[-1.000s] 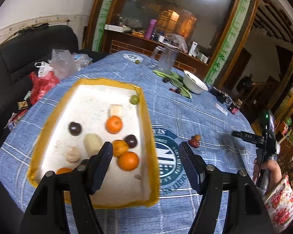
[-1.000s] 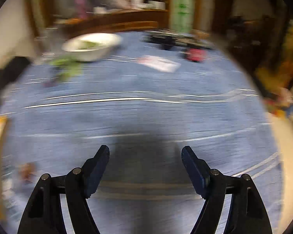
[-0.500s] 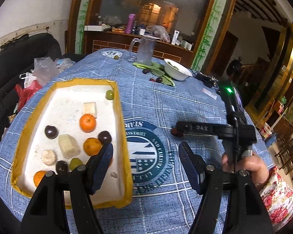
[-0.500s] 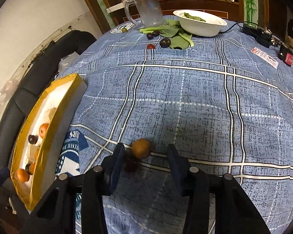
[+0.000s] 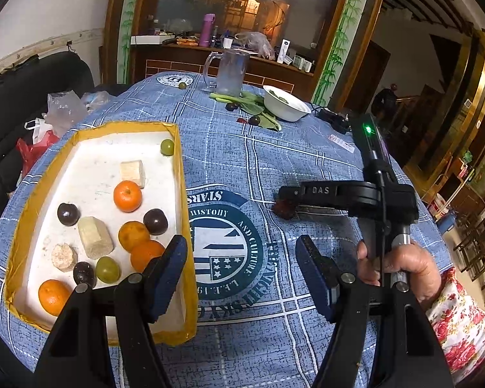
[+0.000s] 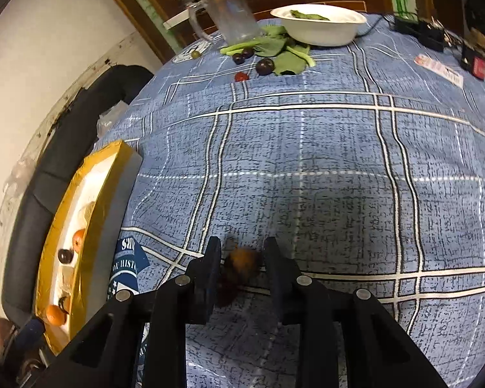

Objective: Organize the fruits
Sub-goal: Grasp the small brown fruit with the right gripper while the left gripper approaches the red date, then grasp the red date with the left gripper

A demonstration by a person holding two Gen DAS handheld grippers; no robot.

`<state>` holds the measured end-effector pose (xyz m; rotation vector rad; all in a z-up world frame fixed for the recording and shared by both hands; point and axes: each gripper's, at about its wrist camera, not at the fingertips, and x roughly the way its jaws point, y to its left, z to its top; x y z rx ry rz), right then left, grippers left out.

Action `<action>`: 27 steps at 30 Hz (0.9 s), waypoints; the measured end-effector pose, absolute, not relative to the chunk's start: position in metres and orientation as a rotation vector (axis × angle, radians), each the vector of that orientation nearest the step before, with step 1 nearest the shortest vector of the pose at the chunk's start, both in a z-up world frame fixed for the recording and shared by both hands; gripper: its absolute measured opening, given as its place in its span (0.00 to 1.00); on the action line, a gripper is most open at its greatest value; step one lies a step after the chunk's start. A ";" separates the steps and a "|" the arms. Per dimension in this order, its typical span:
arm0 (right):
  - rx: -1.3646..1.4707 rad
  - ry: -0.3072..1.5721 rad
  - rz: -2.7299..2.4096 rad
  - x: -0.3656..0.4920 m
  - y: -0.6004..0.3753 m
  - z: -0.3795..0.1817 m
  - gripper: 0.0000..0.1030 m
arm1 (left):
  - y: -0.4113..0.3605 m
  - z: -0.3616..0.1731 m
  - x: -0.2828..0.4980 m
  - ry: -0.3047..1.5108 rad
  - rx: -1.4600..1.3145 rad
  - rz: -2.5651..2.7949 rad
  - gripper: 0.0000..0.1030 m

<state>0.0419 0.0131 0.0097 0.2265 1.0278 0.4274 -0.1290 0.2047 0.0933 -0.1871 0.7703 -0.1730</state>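
The tray [image 5: 177, 148] holds oranges, plums, grapes and pale chunks. On the desk [image 6: 307, 145], a brown fruit [image 6: 242, 264] sits between the nearly closed right tongs [image 6: 241, 266]. The left tongs [image 5: 242, 273] gape empty.

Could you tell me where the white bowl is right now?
The white bowl sits at the table's far end, right of the glass mug, on leafy greens.

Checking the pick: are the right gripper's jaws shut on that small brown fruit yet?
Nearly shut: the right gripper has its jaws close around the small brown fruit on the tablecloth. Firm contact on both sides: cannot tell.
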 end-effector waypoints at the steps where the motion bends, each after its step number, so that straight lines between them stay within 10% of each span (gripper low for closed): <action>1: 0.230 1.032 0.440 0.040 0.013 0.009 0.22 | 0.205 0.093 -0.129 0.770 -0.188 -0.171 0.67; 13: 0.266 0.917 0.295 0.018 -0.067 0.017 0.22 | 0.164 0.088 -0.095 0.808 -0.151 -0.232 0.67; 18: 0.227 0.912 0.298 0.011 -0.077 0.011 0.22 | 0.129 0.074 -0.053 0.851 -0.082 -0.250 0.44; 27: 0.169 0.916 0.319 0.007 -0.072 0.007 0.23 | 0.111 0.026 -0.008 0.966 -0.055 -0.251 0.35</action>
